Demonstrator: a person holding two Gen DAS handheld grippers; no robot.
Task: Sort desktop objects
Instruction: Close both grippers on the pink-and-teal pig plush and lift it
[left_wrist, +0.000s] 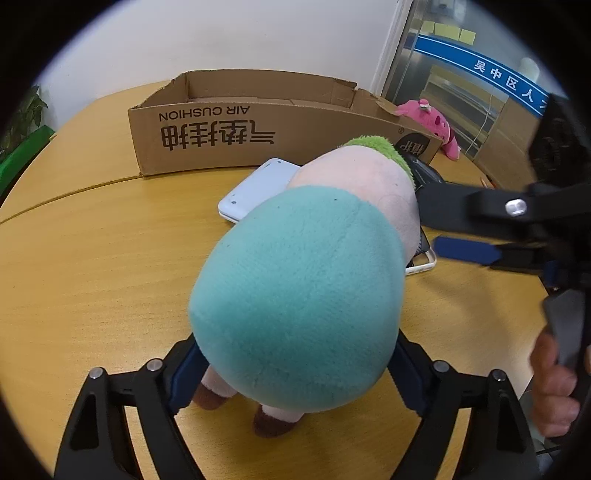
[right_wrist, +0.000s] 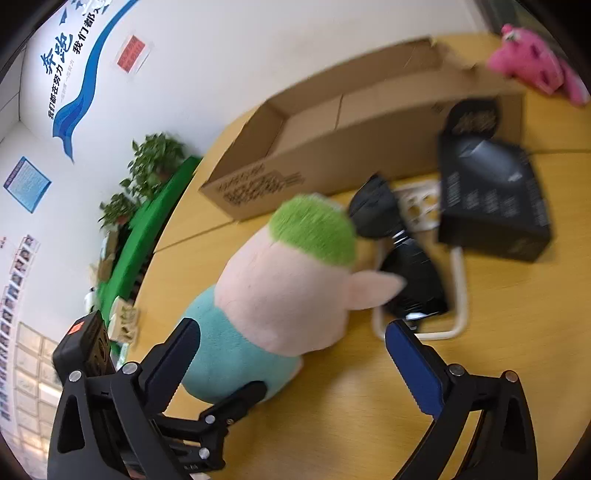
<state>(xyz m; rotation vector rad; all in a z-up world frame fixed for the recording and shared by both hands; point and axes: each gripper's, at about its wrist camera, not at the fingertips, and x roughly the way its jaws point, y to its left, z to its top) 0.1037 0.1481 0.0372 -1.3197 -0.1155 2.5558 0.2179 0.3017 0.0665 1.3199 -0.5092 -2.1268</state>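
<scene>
Clamping plush toy (left_wrist: 295, 295), left gripper (left_wrist: 295, 373) (level), right gripper (right_wrist: 291, 365) open

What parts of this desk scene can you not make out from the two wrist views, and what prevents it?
- Plush doll face: both views show its back.
- Phone front end: left wrist view, doll covers it.
- Cardboard box floor: left wrist view, hidden by its front wall.
- Black box print: right wrist view, blurred.
- Pink plush toy: right wrist view, partly cut by the lens edge.

We see even, bright indoor light with soft shadows on the tabletop (left_wrist: 92, 266); the right wrist view is motion-blurred, and fisheye edges bend and darken.
</scene>
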